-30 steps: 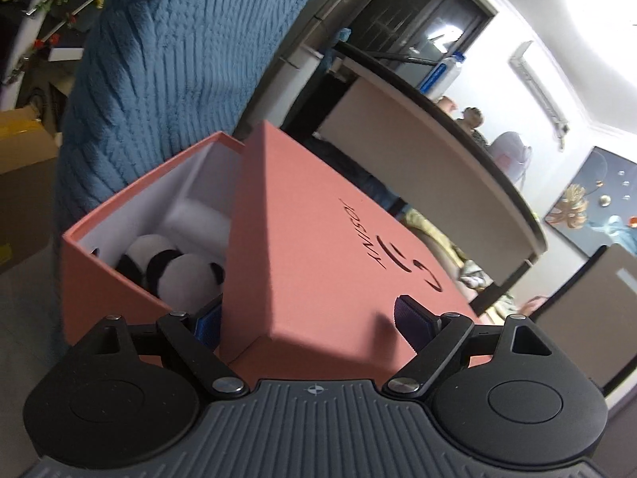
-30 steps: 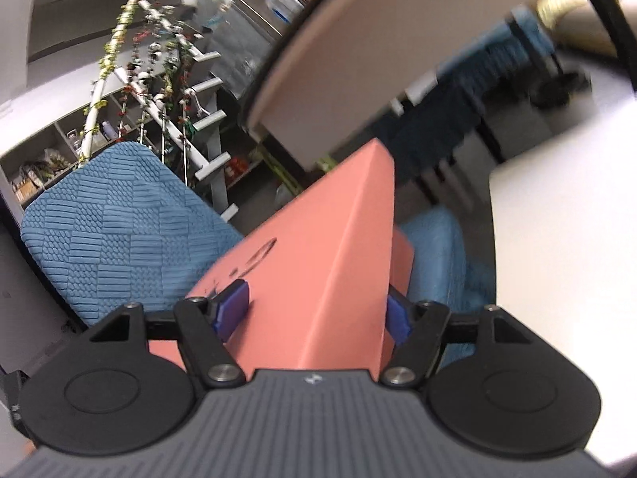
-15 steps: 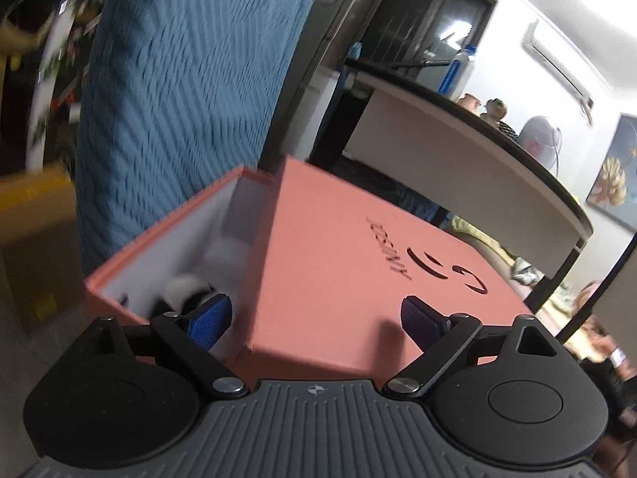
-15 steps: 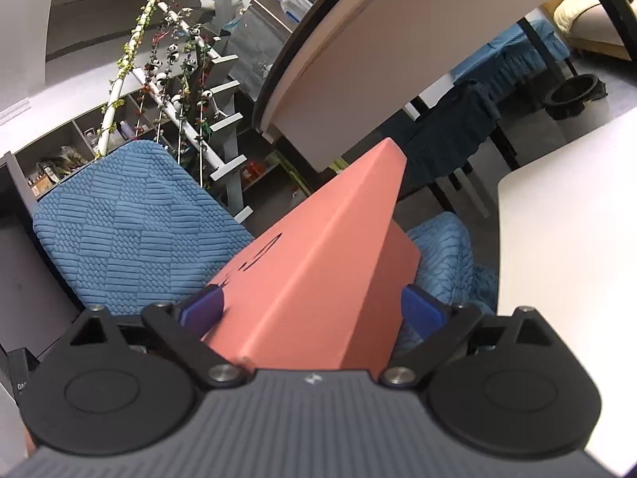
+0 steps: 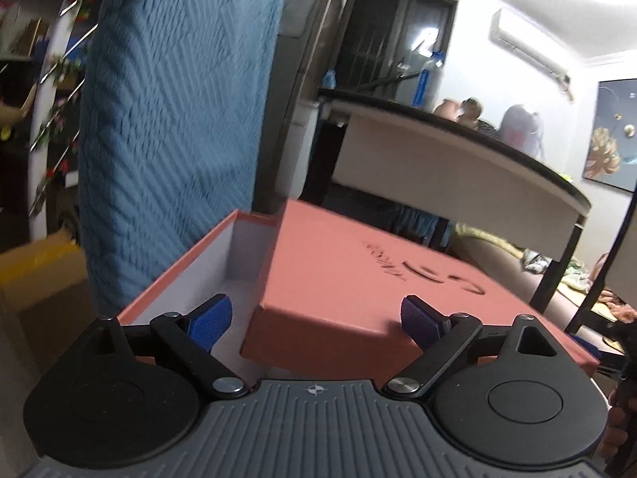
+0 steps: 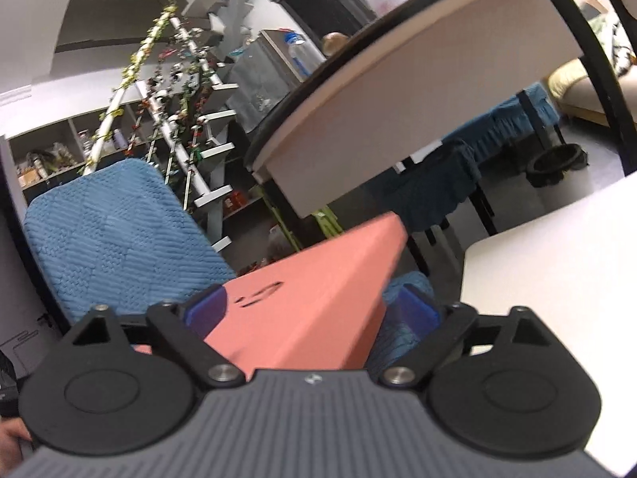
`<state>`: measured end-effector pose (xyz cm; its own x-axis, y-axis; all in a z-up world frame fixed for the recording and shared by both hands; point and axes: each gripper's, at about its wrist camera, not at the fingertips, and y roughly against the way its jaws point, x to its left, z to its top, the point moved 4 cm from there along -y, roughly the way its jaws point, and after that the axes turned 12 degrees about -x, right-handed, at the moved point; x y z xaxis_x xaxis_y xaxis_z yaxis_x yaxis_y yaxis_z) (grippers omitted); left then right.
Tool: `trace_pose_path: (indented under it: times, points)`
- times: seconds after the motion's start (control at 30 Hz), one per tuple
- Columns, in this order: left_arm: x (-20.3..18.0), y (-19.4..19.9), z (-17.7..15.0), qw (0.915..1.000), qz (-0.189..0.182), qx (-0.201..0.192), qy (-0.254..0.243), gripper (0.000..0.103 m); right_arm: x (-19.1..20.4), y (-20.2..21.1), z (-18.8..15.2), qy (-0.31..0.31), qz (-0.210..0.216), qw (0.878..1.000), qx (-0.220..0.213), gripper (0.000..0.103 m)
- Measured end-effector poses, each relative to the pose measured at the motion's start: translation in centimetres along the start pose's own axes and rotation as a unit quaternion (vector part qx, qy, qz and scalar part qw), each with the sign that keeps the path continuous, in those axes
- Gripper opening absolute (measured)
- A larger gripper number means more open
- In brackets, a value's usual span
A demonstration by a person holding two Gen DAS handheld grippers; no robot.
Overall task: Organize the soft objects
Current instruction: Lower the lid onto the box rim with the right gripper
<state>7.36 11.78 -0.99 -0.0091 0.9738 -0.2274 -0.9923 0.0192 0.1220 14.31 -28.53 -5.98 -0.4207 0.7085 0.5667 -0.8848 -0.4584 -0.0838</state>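
Lid (image 5: 358, 279) lies askew on one pink box (image 5: 187, 275); left gripper (image 5: 318, 318) and right gripper (image 6: 314, 310) straddle it, spread, gripping nothing.

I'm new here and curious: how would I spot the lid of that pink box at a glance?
Find the tall blue quilted chair back. In front of it sits the open salmon-pink box, white inside. The lid lies askew across it, leaving one side uncovered; unlike the box, its flat pink top carries a dark printed logo.

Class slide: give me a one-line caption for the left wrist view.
Open left gripper straddles a corner of the pink lid, which sits askew over the open pink box.
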Motion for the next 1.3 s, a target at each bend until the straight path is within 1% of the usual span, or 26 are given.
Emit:
trace_pose_path:
  times: [0.03, 0.1, 0.27, 0.53, 0.73, 0.97, 1.1, 1.2, 1.3]
  points:
    - [-0.2, -0.1, -0.1, 1.0, -0.005, 0.0, -0.005, 0.094, 0.2, -0.1, -0.3, 0.003, 0.005, 1.0, 0.008, 0.08]
    - [-0.3, -0.5, -0.2, 0.9999, -0.008, -0.004, -0.013, 0.094, 0.1, -0.8, -1.2, -0.015, 0.005, 0.999, 0.038, 0.066]
    - [0.0, -1.2, 0.0, 0.9999, -0.013, -0.007, -0.006, 0.094, 0.2, -0.8, -1.5, -0.009, -0.001, 0.999, 0.039, 0.066]
    - [-0.3, -1.4, -0.1, 0.9994, -0.021, -0.012, -0.024, 0.094, 0.6, -0.7, -1.6, -0.008, 0.001, 0.999, 0.037, 0.066]
    - [-0.6, -1.3, 0.0, 0.9989, -0.026, -0.015, -0.036, 0.094, 0.9, -0.4, -1.6, -0.017, 0.001, 0.999, 0.043, 0.067]
    - [1.0, -0.9, 0.3, 0.9995, 0.0, -0.018, -0.027, 0.094, 2.4, -0.6, -2.0, -0.014, 0.02, 0.998, 0.053, 0.067]
    - [2.2, -0.7, 0.2, 0.9996, 0.016, -0.009, -0.02, 0.094, 3.4, -0.9, -2.4, -0.006, 0.032, 0.998, 0.055, 0.067]
    - [3.2, -0.8, -0.3, 0.9997, 0.023, 0.005, -0.003, 0.094, 4.3, -1.0, -2.6, 0.006, 0.041, 0.998, 0.052, 0.067]
    - [4.2, -0.8, -0.3, 0.9995, 0.03, 0.008, 0.006, 0.094, 5.0, -1.0, -2.8, 0.012, 0.05, 0.997, 0.05, 0.067]
